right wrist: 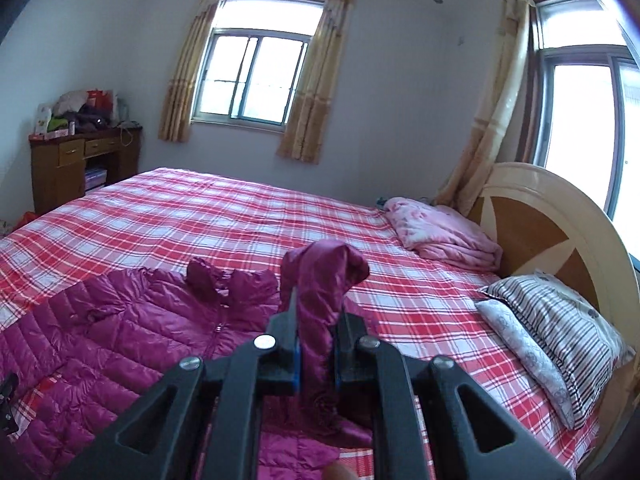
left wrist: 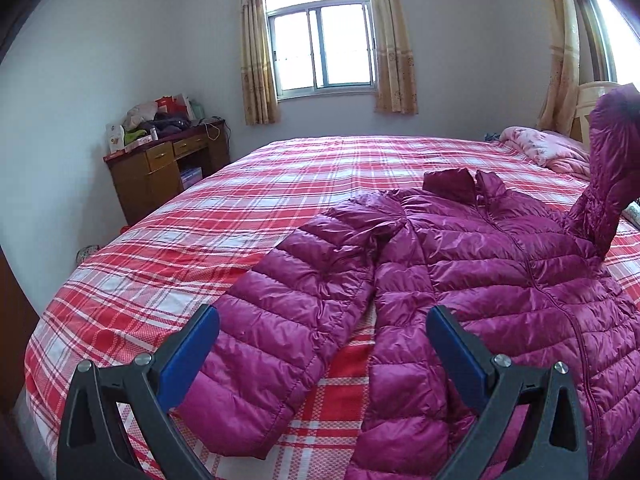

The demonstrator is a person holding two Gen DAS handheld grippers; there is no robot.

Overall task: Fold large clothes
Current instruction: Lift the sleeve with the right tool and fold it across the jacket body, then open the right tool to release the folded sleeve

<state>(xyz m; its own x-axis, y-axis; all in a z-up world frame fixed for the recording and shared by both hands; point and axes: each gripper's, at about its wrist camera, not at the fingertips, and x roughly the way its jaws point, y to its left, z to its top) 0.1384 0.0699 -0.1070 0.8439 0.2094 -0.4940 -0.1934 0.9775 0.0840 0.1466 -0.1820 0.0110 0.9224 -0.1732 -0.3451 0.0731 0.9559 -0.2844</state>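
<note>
— Sleeve (right wrist: 320, 300) is pinching between my right gripper (right wrist: 316, 344) pads, lifted beside the jacket (left wrist: 480, 264) on the bed (left wrist: 240, 208). Left gripper (left wrist: 324, 344)?

— Gaping wide, empty, over the other sleeve (left wrist: 288, 304).

— Slippery fabric risks sliding out.

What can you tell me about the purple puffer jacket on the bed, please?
The jacket is a glossy magenta quilted puffer with a stand-up collar and a front zip, closed as far as can be seen. It lies front up on the red plaid bedspread. One sleeve rests flat, running between the open left gripper's fingers without touching them. The other sleeve is lifted off the bed, pinched in the shut right gripper.
</note>
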